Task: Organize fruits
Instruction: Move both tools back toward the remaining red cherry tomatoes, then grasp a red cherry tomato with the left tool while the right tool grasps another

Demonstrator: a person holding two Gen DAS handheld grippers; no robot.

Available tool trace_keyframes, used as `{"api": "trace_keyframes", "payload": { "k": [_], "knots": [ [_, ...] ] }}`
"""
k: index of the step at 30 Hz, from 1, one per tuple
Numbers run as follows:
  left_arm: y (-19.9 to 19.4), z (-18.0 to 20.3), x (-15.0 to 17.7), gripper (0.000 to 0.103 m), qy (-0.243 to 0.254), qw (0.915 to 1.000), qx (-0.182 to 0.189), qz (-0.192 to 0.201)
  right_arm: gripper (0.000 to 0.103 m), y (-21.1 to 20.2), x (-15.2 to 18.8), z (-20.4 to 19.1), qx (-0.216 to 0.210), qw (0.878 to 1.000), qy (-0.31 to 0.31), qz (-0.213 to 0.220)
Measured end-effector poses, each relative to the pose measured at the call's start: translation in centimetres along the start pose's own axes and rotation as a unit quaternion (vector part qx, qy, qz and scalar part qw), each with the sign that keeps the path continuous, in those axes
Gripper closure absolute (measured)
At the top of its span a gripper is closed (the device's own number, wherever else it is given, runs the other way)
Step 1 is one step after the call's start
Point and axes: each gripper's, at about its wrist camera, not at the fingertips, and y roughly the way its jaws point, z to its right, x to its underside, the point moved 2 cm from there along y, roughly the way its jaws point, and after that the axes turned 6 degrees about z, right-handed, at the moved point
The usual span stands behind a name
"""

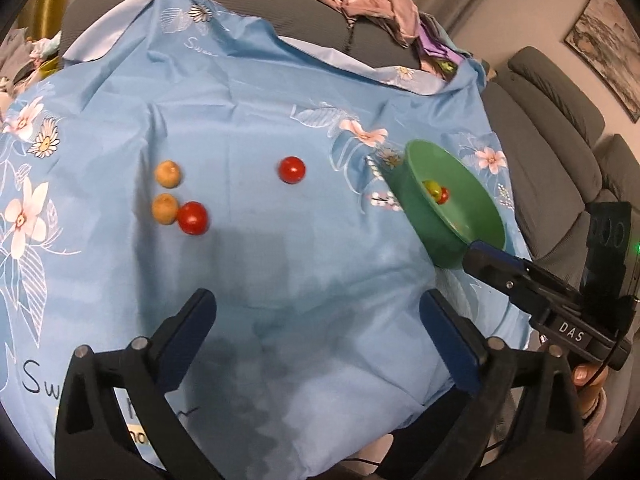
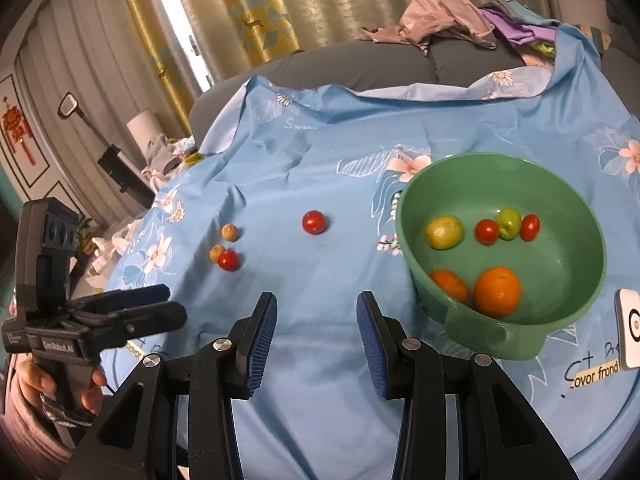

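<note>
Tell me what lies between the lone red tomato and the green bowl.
Only bare blue flowered cloth separates the lone red tomato from the green bowl; no fruit sits in that stretch. The right wrist view shows it plainly, and the left wrist view agrees.

Surface: blue flowered cloth (image 2: 320, 184). Lying on it: green bowl (image 2: 576, 216) at right; lone red tomato (image 2: 314, 222) mid-cloth; two tan fruits (image 2: 229, 232) and second tomato (image 2: 229, 260) clustered left.
</note>
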Motion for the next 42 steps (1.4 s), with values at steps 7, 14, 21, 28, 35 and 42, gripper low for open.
{"api": "trace_keyframes", "payload": {
  "k": [7,14,21,28,35,42],
  "knots": [
    [0.6,-1.1,0.1,0.001,0.024,0.9991,-0.035,-0.001,0.061,1.3,0.0,-0.6,-0.004,1.000,-0.004,-0.012],
    [0.8,-2.4,-0.5,0.001,0.049,0.9968,-0.061,0.015,0.061,2.8,-0.2,-0.8,-0.011,1.000,-0.007,-0.024],
    [1.8,-4.4,-1.4,0.007,0.040,0.9973,-0.059,0.016,0.061,5.2,-0.7,-1.6,-0.024,0.999,-0.014,-0.039],
    [4.1,-5.7,-2.1,0.028,0.038,0.9978,-0.055,-0.003,0.061,7.3,-1.1,-2.2,-0.038,0.998,-0.019,-0.051],
    [7.3,-6.8,-2.8,0.040,0.035,0.9958,-0.078,-0.034,0.061,8.6,-1.5,-2.3,-0.040,0.997,-0.021,-0.057],
    [8.9,-7.4,-3.3,0.048,0.041,0.9930,-0.103,-0.042,0.061,9.5,-1.7,-2.4,-0.044,0.997,-0.022,-0.063]
  ]
}}
